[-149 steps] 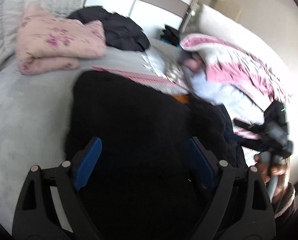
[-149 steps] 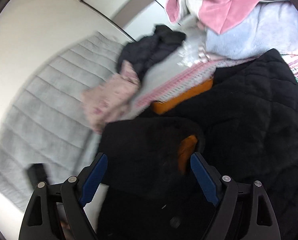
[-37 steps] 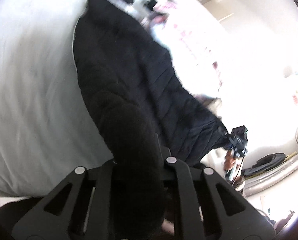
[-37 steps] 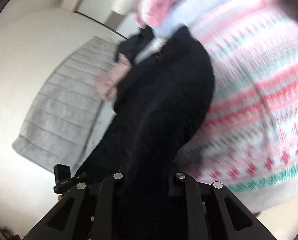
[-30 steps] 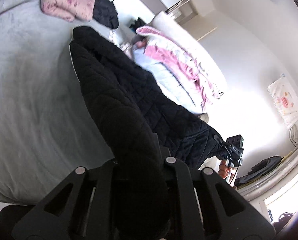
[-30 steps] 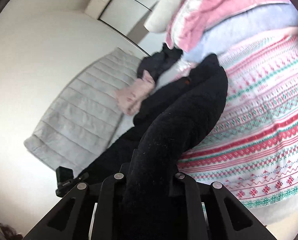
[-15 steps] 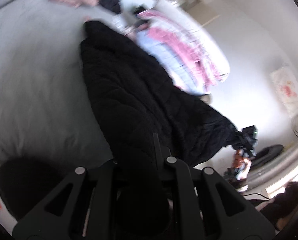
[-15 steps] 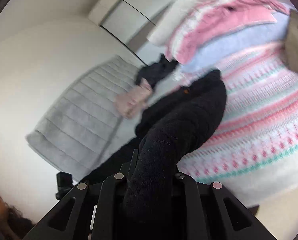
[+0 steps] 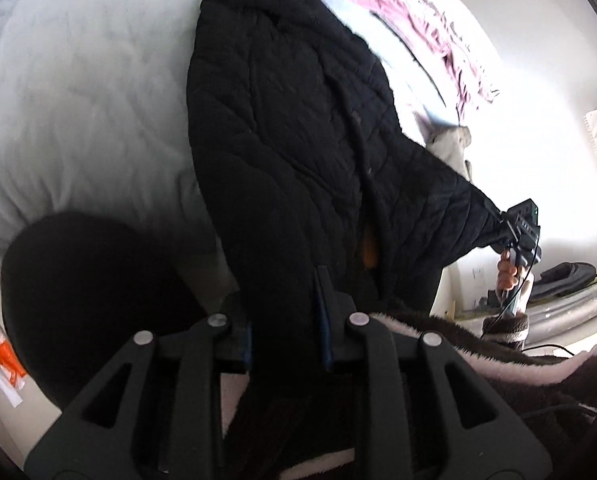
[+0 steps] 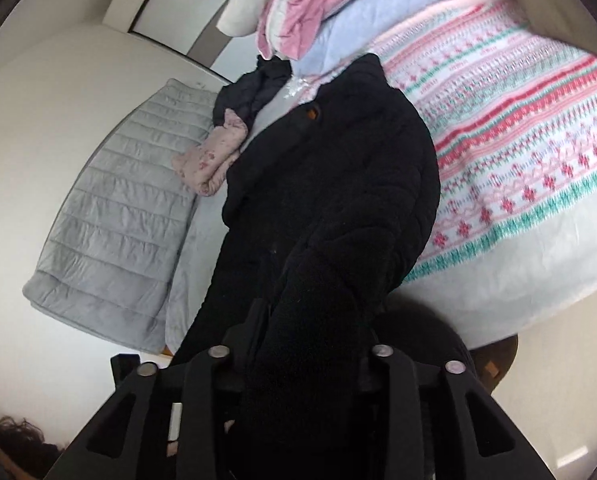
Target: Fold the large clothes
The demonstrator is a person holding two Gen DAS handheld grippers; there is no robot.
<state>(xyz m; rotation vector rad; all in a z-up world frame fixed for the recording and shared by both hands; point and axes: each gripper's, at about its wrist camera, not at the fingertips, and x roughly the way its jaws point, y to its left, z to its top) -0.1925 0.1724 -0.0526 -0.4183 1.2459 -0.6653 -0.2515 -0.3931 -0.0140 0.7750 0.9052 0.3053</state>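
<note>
A long black quilted coat [image 9: 298,120] lies stretched along the bed, its far end near the pillows. My left gripper [image 9: 286,312] is shut on one corner of its near hem. My right gripper [image 10: 310,332] is shut on the other hem corner; it also shows at the right of the left wrist view [image 9: 518,232]. The hem is held up off the bed's foot, spread between both grippers. The coat [image 10: 330,168] fills the middle of the right wrist view, with a bit of orange lining near the collar.
The grey bed cover [image 9: 78,92] lies left of the coat. A patterned pink and green blanket [image 10: 518,120] lies right of it. Folded pink clothes [image 10: 214,160] and a dark garment [image 10: 254,88] sit near the grey headboard [image 10: 118,220]. Pink and blue bedding [image 10: 330,8] is piled at the back.
Five seconds ago both grippers were open above the coat; now both are shut on its hem. Over the last second the hem has been pulled back toward the foot, spreading the coat out.
</note>
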